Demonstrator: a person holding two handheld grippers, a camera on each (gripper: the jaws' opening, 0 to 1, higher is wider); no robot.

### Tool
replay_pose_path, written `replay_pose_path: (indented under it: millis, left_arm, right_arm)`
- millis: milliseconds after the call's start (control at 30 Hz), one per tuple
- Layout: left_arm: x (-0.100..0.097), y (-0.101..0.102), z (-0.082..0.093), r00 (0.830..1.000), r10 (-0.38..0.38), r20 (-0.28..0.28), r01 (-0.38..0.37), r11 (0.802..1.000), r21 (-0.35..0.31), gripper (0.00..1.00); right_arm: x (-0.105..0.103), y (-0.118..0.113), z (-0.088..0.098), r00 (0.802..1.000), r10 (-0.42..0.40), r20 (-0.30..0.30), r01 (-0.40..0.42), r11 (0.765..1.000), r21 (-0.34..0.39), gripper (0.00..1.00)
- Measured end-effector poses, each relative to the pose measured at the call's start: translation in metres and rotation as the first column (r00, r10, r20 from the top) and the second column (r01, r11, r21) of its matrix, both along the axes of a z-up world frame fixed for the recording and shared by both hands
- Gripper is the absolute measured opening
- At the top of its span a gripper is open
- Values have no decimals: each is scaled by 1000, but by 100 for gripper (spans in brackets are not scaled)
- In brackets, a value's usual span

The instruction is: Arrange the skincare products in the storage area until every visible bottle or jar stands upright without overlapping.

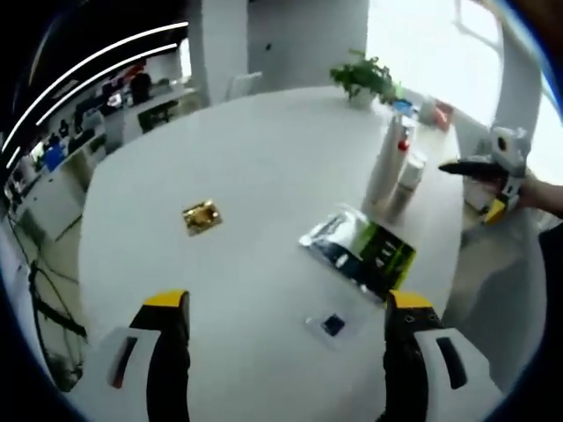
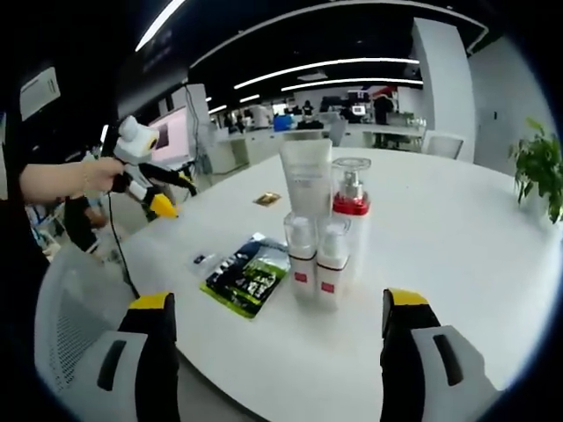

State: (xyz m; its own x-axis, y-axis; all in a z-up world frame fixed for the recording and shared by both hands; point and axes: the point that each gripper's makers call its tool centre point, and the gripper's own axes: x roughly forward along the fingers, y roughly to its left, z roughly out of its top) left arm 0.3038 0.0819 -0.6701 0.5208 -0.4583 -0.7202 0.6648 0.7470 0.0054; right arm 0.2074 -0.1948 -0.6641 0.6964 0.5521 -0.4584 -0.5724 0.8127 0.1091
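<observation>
On the white table (image 2: pixel 457 264) 4 containers stand upright mid-table: 1 tube (image 2: pixel 307 180), 1 red-collared pump bottle (image 2: pixel 351 207), 2 small bottles (image 2: pixel 302 255), contents unclear, w/ 1 green packet (image 2: pixel 248 274) beside; both grippers (image 1: pixel 286 330) (image 2: pixel 277 330) wide open, empty.

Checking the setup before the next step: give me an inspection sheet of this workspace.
Surface: white round table, mostly bare.
Job's things: tube, pump bottle and two small bottles stand upright in a tight cluster; whether they touch is unclear.
Clutter: green-black sachets, gold packet, small clear packet, all lying flat.
Grippers: left gripper open, holding nothing; right gripper open, holding nothing, facing the cluster.
Cables: a dark cable hangs below the left hand.
Surroundings: plant at the far edge, white chair, office desks behind.
</observation>
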Motion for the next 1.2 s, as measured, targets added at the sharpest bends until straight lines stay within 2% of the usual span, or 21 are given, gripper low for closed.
replay_pose_path:
  millis: [200, 800, 967, 1067, 1200]
  left_arm:
    - [28, -2, -9, 999, -43, -14, 43, 999, 33, 85]
    - [93, -8, -27, 988, -149, -37, 152, 982, 110, 83]
    - [112, -7, -34, 983, -175, -49, 180, 975, 128, 82]
    - [129, 1, -41, 982, -177, -61, 184, 975, 127, 82]
    - [134, 2, -44, 980, -186, -70, 194, 972, 135, 82]
  right_arm:
    - [1, -4, -5, 1000, -17, -16, 17, 1000, -13, 96]
    - [2, -12, -11, 996, -67, -52, 66, 998, -14, 95]
    - [1, -12, -13, 995, -70, -64, 69, 997, -21, 95]
    - [1, -14, -15, 995, -72, -70, 71, 997, -25, 95]
    - [1, -15, -15, 994, -83, -76, 82, 996, -21, 95]
